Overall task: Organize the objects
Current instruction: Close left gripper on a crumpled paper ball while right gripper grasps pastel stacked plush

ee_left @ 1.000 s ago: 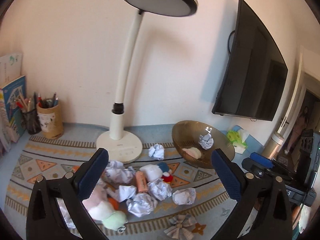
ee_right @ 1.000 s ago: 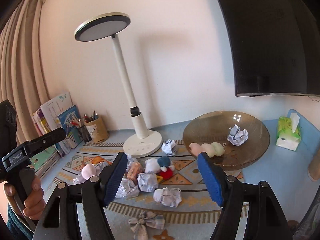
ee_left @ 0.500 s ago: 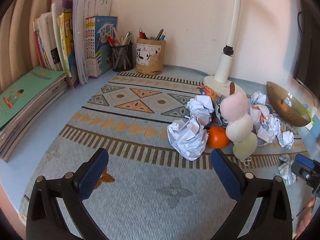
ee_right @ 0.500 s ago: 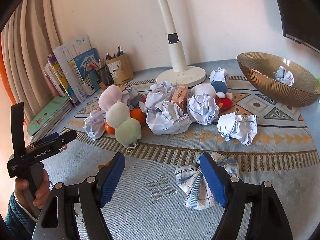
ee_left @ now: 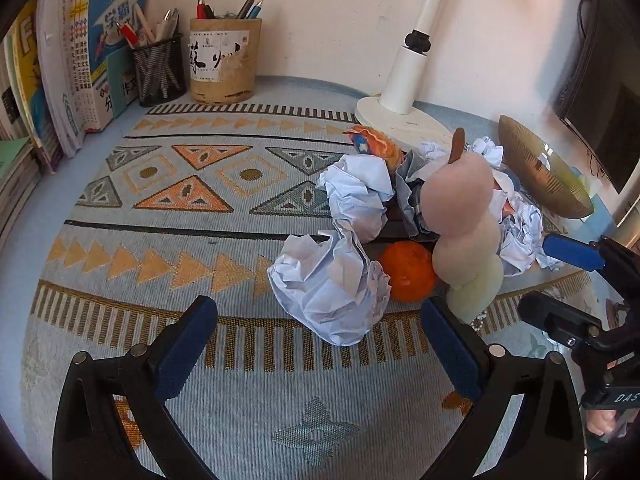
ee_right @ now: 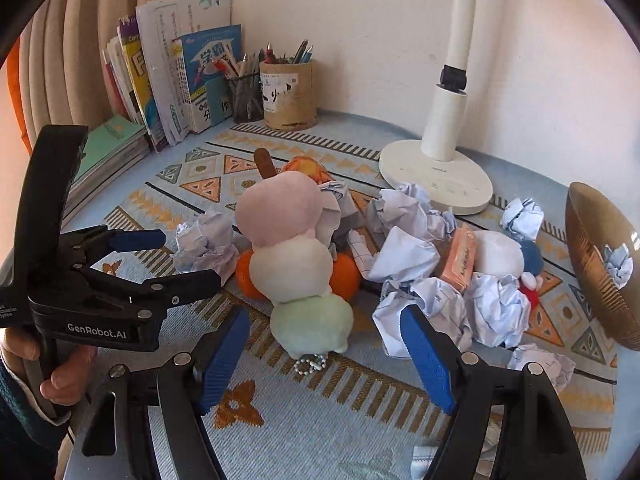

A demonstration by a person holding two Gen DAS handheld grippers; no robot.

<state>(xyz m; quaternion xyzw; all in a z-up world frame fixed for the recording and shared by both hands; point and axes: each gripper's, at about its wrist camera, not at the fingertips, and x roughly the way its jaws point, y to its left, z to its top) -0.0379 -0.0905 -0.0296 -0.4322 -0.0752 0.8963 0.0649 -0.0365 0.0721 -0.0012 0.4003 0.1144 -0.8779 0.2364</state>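
Fig.: both grippers angled down over patterned mat (ee_left: pixel 168 248), pre-grasp. L gripper (ee_left: pixel 320 344): jaws wide apart, nothing held; crumpled paper ball (ee_left: pixel 332 284) lies just ahead at 12 o'clock, orange (ee_left: pixel 408 270) touching it at 3 o'clock. R gripper (ee_right: pixel 326 354): jaws closing but pads not yet on anything; the green end of the plush dango skewer (ee_right: pixel 298 252) and its bead chain (ee_right: pixel 310 362) sit between them at 12 o'clock. Remaining paper wads (ee_right: pixel 420 240) crowd the plush from 2 o'clock; bowl (ee_right: pixel 600 264) at 3 o'clock, well apart. Risks (judged): R pads may catch only the soft green tip, so plush sags or slips; lifting could drag neighbouring wads or roll the orange; grippers work near each other, so collision is possible.
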